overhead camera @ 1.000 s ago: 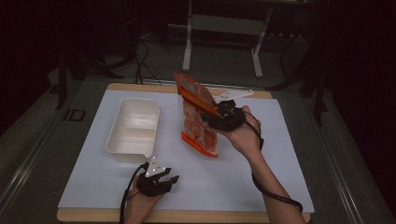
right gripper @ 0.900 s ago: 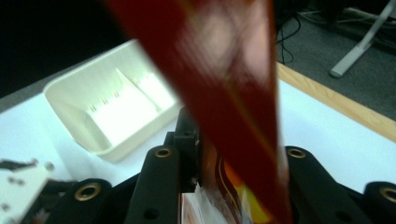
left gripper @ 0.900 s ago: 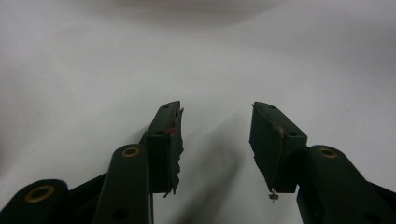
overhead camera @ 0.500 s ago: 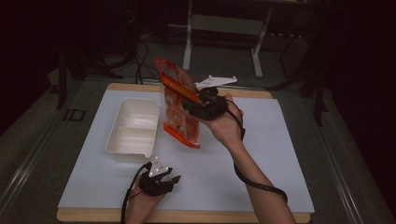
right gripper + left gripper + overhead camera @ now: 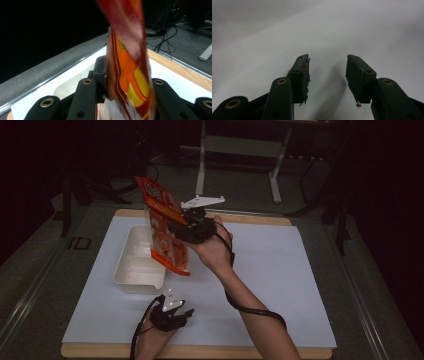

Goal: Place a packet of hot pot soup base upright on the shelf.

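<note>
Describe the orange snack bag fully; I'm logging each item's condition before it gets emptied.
The orange snack bag is a glossy, film-like pouch, orange and red with yellow and white print. It is held off the table, tilted, its lower end over the near right corner of the white tray. The right gripper is shut on its middle; the right gripper view shows its jaws pinching the crumpled film. Whether it is open cannot be told.

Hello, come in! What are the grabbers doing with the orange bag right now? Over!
Right gripper shut on bag, held tilted over the tray. Left gripper open, low over the white mat, holding nothing. Nothing in the way.
</note>
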The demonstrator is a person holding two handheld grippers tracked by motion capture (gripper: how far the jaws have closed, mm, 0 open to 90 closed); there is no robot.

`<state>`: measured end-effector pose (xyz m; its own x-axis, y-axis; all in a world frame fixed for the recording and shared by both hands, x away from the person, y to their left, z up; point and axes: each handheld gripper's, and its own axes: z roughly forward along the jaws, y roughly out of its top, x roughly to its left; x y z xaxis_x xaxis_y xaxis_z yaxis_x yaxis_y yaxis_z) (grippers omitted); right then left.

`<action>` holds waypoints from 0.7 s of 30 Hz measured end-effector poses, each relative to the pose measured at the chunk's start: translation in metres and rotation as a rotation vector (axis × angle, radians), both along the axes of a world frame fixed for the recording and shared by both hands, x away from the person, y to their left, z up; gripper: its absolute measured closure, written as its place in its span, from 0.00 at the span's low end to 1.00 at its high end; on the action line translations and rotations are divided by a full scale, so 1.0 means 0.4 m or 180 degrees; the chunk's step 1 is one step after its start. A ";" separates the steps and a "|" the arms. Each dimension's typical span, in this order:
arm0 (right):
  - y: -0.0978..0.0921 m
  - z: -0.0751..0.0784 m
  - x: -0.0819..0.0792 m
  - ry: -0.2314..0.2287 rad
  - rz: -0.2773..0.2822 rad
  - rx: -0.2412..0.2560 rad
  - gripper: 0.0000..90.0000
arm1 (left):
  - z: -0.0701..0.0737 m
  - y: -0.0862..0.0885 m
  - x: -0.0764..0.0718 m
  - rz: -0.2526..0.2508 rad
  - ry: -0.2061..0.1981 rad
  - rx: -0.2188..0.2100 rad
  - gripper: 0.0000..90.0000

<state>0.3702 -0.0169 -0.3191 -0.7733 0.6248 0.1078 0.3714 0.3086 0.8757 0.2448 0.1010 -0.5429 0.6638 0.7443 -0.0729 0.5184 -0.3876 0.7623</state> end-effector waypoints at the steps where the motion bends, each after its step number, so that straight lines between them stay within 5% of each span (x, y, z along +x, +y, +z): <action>1: 0.011 -0.003 0.000 0.0014 0.0008 0.0013 0.79 | 0.000 0.000 0.000 -0.0003 0.0001 -0.0001 0.59; 21: 0.179 -0.065 -0.002 0.0105 0.0175 0.0073 0.79 | 0.002 0.017 -0.022 0.0009 0.0022 -0.0062 0.58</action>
